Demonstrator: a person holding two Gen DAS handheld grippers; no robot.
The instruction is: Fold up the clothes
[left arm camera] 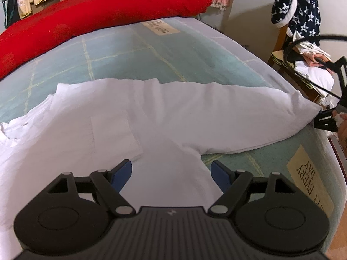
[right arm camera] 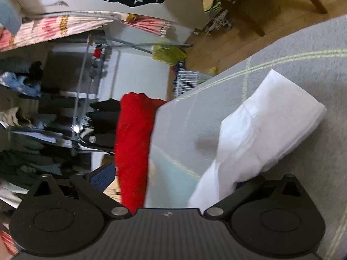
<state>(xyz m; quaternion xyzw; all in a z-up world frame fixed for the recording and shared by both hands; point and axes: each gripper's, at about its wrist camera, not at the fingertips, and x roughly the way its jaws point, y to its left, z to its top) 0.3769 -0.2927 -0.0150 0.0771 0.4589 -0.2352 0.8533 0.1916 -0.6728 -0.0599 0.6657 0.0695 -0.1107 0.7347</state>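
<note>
A white shirt (left arm camera: 108, 130) lies spread on the bed's teal checked sheet (left arm camera: 130, 58), chest pocket facing up. My left gripper (left arm camera: 172, 173) hovers open over the shirt's lower side near the armpit, its blue pads (left arm camera: 123, 173) apart with nothing between them. One long sleeve (left arm camera: 238, 112) stretches right toward the bed's edge. My right gripper (left arm camera: 325, 121) sits at its cuff end. In the right wrist view the right gripper (right arm camera: 173, 179) is open wide. The sleeve (right arm camera: 271, 119) lies over and hides its right finger, and the left pad (right arm camera: 102, 175) is bare.
A red quilt (left arm camera: 97, 17) lies rolled along the far side of the bed. A chair beside the bed carries a dark star-patterned garment (left arm camera: 299, 6) and other clothes. A drying rack (right arm camera: 97, 65) with hanging clothes stands beyond the bed on the wooden floor (right arm camera: 227, 43).
</note>
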